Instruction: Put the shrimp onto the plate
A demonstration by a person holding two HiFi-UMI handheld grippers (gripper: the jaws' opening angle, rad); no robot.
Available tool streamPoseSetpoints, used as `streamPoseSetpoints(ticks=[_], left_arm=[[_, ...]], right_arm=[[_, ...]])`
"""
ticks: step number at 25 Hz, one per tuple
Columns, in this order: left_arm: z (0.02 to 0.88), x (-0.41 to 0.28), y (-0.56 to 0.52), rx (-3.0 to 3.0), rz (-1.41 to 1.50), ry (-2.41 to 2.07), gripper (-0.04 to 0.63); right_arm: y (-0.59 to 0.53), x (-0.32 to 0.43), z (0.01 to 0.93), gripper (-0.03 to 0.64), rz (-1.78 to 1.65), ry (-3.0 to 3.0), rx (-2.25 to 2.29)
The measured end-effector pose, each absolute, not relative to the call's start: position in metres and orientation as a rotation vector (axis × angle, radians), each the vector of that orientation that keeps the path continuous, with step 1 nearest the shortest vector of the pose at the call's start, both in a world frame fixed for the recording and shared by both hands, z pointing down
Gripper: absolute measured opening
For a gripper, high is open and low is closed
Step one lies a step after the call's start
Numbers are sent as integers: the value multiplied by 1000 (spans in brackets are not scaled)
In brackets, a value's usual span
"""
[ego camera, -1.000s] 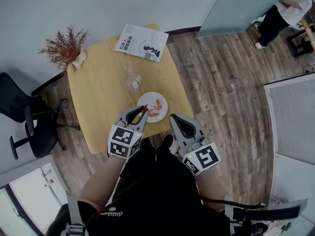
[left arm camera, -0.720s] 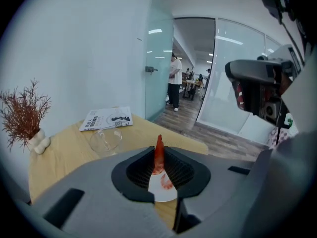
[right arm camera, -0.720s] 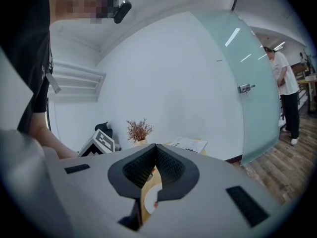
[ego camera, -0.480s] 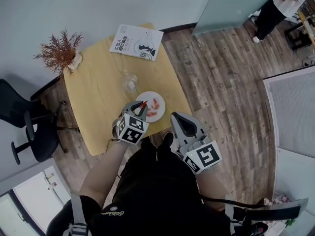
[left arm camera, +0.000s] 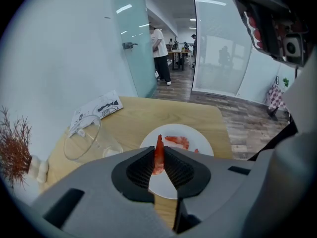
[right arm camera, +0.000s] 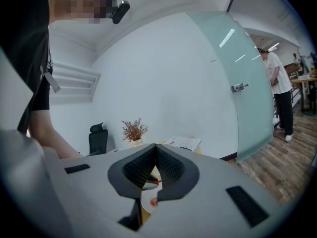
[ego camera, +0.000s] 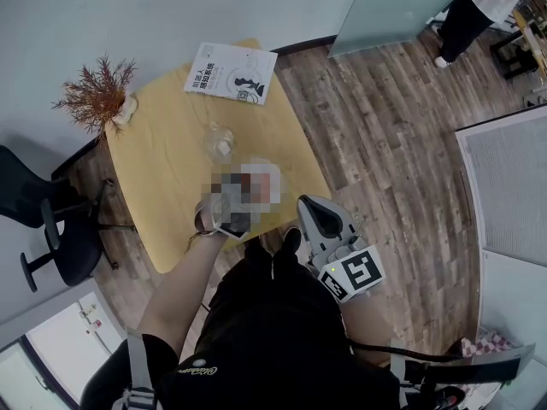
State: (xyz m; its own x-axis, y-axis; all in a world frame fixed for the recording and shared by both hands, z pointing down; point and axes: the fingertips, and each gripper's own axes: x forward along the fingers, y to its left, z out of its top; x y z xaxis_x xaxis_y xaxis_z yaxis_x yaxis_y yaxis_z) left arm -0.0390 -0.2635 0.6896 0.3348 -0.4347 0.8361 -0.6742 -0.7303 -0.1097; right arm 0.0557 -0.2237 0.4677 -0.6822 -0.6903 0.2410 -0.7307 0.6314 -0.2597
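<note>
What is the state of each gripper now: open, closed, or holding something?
Left gripper: closed on a shrimp.
Right gripper: closed, nothing between its jaws.

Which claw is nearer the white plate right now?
Left. The left claw holds a shrimp right by the plate; the right claw sits shut, back off the table's near edge.
</note>
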Motion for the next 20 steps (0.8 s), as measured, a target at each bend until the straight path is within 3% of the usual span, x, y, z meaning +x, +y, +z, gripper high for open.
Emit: streamPoseSetpoints(ticks=[20], left_arm=[[737,-39,-267,2329,1761,-755,61]], right_arm=[[-221,61,480,3,549,-2709,1216]])
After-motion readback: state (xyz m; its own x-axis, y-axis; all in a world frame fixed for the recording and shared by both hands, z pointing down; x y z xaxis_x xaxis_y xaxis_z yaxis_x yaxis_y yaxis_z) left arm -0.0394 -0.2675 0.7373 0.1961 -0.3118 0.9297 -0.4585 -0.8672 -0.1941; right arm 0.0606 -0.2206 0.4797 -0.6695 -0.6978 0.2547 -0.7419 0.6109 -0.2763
